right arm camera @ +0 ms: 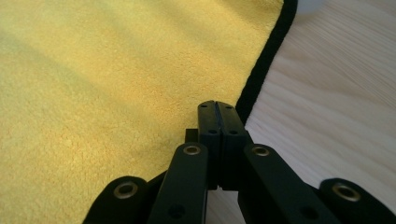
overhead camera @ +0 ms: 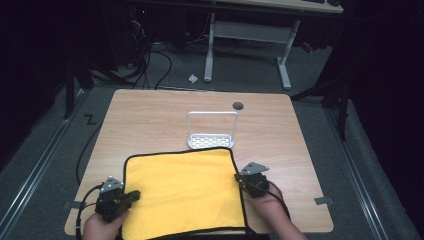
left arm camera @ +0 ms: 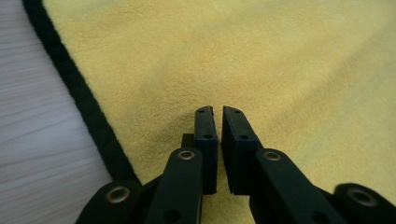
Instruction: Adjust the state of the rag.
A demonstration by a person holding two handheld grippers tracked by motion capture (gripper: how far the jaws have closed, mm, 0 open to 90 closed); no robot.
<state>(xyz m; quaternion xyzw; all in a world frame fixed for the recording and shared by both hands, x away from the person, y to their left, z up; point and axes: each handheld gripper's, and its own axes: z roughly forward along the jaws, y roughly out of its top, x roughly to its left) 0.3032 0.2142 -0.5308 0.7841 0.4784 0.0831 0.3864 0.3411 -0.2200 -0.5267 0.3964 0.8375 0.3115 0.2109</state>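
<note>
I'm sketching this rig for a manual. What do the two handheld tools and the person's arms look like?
Both the left tool and the right tool are black, boxy bodies. Each carries a grey three-cornered plate on top and trails a black cable. Up close, each has two flat black jaws on linked bars with metal-ringed pivots. The forearms are bare, with no sleeves in sight.

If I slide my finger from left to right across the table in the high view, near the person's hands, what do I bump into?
Left gripper with black jaws → yellow cloth with a black edge → right gripper with black jaws → bare light wooden table.
</note>
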